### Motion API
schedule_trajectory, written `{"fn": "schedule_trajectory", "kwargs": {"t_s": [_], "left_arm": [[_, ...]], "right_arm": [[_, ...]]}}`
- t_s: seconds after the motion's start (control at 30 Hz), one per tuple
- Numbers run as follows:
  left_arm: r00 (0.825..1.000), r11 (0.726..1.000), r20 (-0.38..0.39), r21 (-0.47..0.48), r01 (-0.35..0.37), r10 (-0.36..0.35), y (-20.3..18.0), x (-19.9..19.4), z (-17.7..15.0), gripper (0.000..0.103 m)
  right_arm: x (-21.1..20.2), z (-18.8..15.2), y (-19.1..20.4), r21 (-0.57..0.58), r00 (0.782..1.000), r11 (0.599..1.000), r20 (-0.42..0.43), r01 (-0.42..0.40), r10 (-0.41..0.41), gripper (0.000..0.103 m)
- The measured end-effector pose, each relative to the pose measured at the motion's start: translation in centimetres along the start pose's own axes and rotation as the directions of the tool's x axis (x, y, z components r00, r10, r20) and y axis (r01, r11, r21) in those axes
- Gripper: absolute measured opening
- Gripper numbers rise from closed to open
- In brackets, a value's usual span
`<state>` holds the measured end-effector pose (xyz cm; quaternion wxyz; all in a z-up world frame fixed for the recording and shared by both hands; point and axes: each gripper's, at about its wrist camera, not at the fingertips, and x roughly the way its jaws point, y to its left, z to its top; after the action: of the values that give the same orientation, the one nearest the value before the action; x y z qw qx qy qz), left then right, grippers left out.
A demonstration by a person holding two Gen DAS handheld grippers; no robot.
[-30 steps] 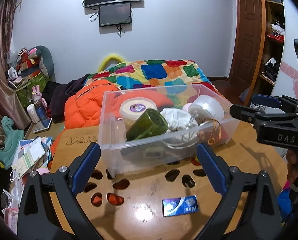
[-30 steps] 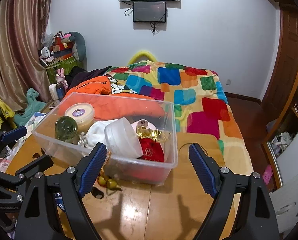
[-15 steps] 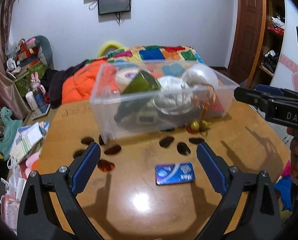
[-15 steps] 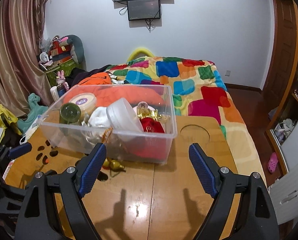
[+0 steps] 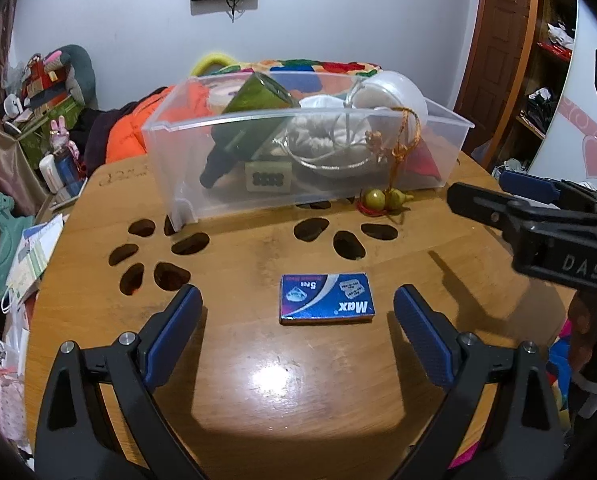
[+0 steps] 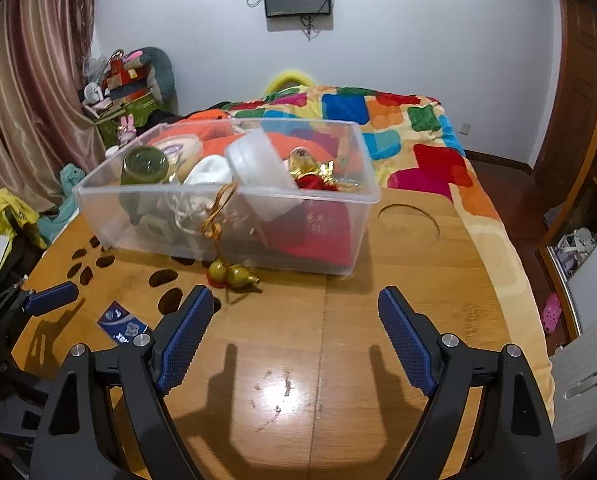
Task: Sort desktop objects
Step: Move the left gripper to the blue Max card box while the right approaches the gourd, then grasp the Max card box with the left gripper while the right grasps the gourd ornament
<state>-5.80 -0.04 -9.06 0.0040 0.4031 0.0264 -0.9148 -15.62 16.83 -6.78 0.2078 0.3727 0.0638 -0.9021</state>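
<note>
Two gourds [image 5: 386,199] against bin [image 5: 178,168]

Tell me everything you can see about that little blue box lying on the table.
The blue box is small, flat and rectangular, seemingly glossy card, printed "Max" and "5 pcs" with white and silver swooshes. It lies flat and closed on the wooden table, in front of the clear bin, just ahead of the open left hand-held gripper. Nothing else touches it.

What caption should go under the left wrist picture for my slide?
Open left gripper hovers over a blue Max box on the wooden table, clear bin behind.
</note>
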Motion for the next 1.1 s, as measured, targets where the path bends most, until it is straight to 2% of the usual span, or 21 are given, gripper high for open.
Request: {"fn": "schedule_trajectory", "kwargs": {"t_s": [0.07,0.13,0.2,0.47,0.5,0.53,0.6,0.83,1.1], "left_arm": [[1.000,1.000,-0.002,0.008,-0.003,0.003,-0.3,0.1,-0.2,0.097],[1.000,1.000,-0.008,0.025,0.000,0.000,-0.6,0.2,-0.3,0.089],[1.000,0.999,-0.010,0.041,-0.011,0.012,-0.9,0.3,-0.4,0.087],[1.000,0.999,0.014,0.052,-0.015,0.014,-1.2,0.3,-0.4,0.079],[1.000,0.999,0.019,0.052,-0.015,0.014,-1.2,0.3,-0.4,0.075],[1.000,0.998,0.024,0.057,-0.014,0.013,-1.2,0.2,-0.4,0.061],[0.999,0.998,0.032,0.070,-0.005,0.003,-1.4,0.0,-0.4,0.048],[0.999,0.996,0.047,0.088,0.016,-0.021,-0.8,-0.3,-0.7,0.047],[0.997,0.998,0.074,0.062,0.033,-0.038,0.7,-1.0,-1.4,0.047]], "right_arm": [[0.4,-0.1,0.4,-0.018,1.000,1.000,-0.008,-0.003,0.003,0.082],[0.8,0.0,0.8,-0.035,1.000,0.999,-0.018,-0.013,0.012,0.082],[1.3,0.1,1.3,-0.060,0.999,0.998,-0.035,-0.024,0.022,0.082],[3.3,0.6,3.3,-0.125,0.996,0.991,-0.089,-0.042,0.031,0.073],[3.6,0.6,3.4,-0.123,0.995,0.992,-0.098,-0.041,0.029,0.073],[3.9,0.6,3.6,-0.117,0.994,0.992,-0.108,-0.042,0.029,0.073],[4.4,0.7,3.7,-0.103,0.992,0.994,-0.123,-0.043,0.030,0.071],[5.9,0.9,3.8,-0.057,0.987,0.998,-0.157,-0.027,0.018,0.056],[6.5,1.1,4.8,0.003,0.987,1.000,-0.159,0.017,-0.016,0.055]]}}
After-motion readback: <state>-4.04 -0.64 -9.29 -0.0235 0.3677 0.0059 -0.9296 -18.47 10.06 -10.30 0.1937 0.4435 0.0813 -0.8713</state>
